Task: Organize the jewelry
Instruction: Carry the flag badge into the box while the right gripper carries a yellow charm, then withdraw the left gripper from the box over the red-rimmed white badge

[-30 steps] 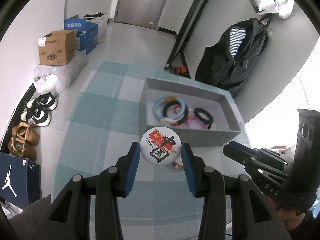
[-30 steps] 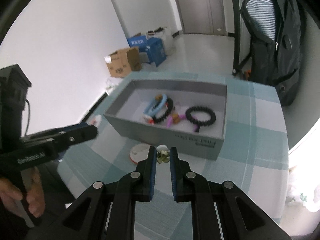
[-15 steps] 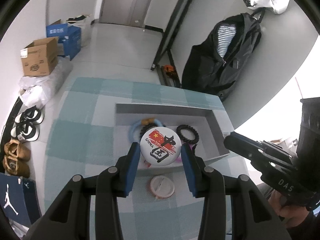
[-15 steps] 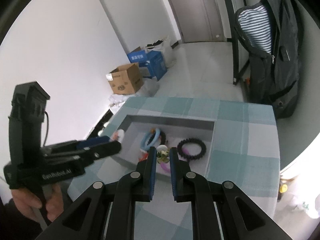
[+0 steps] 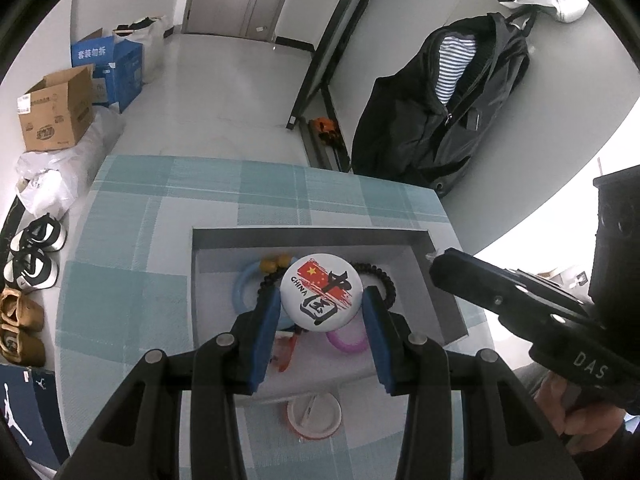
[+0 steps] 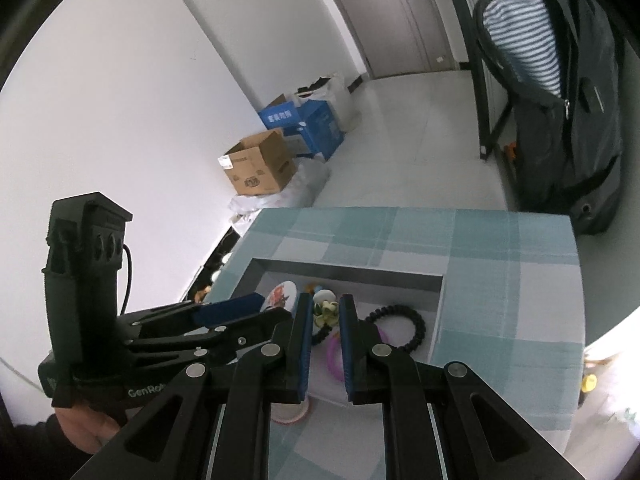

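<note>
Over the shallow grey rectangular box (image 5: 444, 304), left wrist view: left tool (image 5: 321, 312) clamps a round white pin badge (image 5: 321, 297) above the bracelets inside. Right wrist view: right tool (image 6: 325, 314), jaws narrow, pinches a small pale flower-shaped trinket (image 6: 325, 309) over that box (image 6: 348, 276).

The badge (image 5: 321, 295) was white with a red flag and black brushwork. The box (image 5: 304, 235) was grey and the cloth (image 5: 168, 208) was checked in teal and pale grey. In the box lay a black bead bracelet (image 6: 404, 322), a pale blue ring (image 5: 240, 286) and a pink ring (image 5: 347, 340). The gripper pads (image 5: 266, 336) were blue on black arms. The small charm (image 6: 324, 309) was cream and olive.
</note>
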